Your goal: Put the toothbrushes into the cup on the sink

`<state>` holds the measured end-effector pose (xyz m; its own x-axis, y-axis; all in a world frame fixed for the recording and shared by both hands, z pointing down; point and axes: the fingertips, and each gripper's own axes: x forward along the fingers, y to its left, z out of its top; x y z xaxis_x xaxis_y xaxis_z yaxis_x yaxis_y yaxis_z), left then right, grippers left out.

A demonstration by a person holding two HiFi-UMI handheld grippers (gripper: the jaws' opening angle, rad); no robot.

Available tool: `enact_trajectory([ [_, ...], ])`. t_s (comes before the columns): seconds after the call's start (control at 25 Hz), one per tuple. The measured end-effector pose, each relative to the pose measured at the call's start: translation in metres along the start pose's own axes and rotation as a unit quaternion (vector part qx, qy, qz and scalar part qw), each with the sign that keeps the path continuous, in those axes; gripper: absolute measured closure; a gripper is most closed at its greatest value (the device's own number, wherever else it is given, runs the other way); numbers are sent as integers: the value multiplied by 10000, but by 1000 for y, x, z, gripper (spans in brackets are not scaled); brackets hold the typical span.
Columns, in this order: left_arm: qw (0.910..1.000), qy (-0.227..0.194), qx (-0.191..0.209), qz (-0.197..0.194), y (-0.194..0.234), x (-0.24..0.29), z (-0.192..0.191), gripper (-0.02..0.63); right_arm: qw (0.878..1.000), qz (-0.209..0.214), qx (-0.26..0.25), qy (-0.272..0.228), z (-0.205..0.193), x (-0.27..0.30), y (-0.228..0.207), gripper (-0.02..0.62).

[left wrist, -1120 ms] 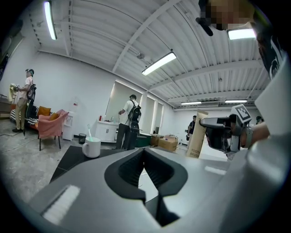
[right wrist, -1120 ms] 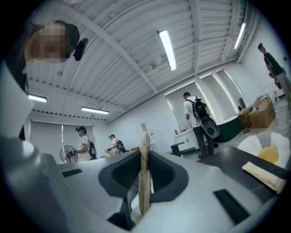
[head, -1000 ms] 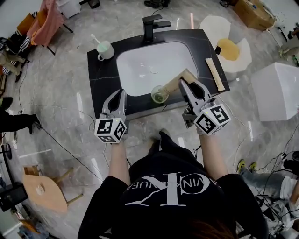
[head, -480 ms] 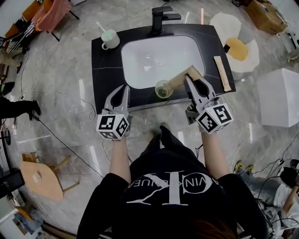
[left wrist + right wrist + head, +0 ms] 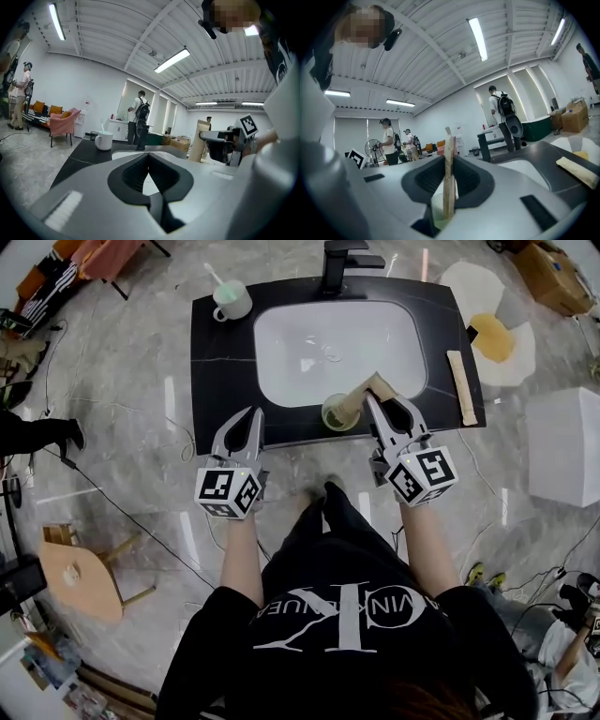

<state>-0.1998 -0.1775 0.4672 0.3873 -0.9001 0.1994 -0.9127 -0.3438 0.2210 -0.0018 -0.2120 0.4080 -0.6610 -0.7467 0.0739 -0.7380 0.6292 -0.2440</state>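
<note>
My right gripper [image 5: 374, 401] is shut on a flat tan toothbrush packet [image 5: 361, 395] and holds it slanted over the front rim of the white basin [image 5: 309, 371]. The packet's lower end reaches the mouth of a pale green cup [image 5: 336, 414]. In the right gripper view the packet [image 5: 449, 178] stands edge-on between the jaws, with the cup [image 5: 437, 206] below it. A second tan packet [image 5: 461, 386] lies on the black counter [image 5: 216, 381] at the right. My left gripper [image 5: 251, 414] hovers shut and empty at the counter's front left. A mint mug [image 5: 232, 302] with a toothbrush in it stands back left.
A black faucet [image 5: 343, 259] rises behind the basin. The mug [image 5: 104, 139] and my right gripper [image 5: 224, 145] show in the left gripper view. On the floor are a white box [image 5: 562, 446] at right, a wooden stool [image 5: 80, 582] at left, and cables. People stand in the background.
The head view has shifted, so the sink sits higher in the frame. Both grippers keep about the same place against the counter, and the right one still grips the packet.
</note>
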Motion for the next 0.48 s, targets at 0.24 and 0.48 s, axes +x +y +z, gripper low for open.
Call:
enact_trajectory([
  [0.24, 10000, 56, -36, 57, 5, -2, -5, 594, 9999, -21, 38, 115, -15, 5, 0, 531],
  [0.48, 9999, 121, -41, 28, 4, 1, -11, 594, 9998, -32, 99, 147, -25, 6, -2, 531],
])
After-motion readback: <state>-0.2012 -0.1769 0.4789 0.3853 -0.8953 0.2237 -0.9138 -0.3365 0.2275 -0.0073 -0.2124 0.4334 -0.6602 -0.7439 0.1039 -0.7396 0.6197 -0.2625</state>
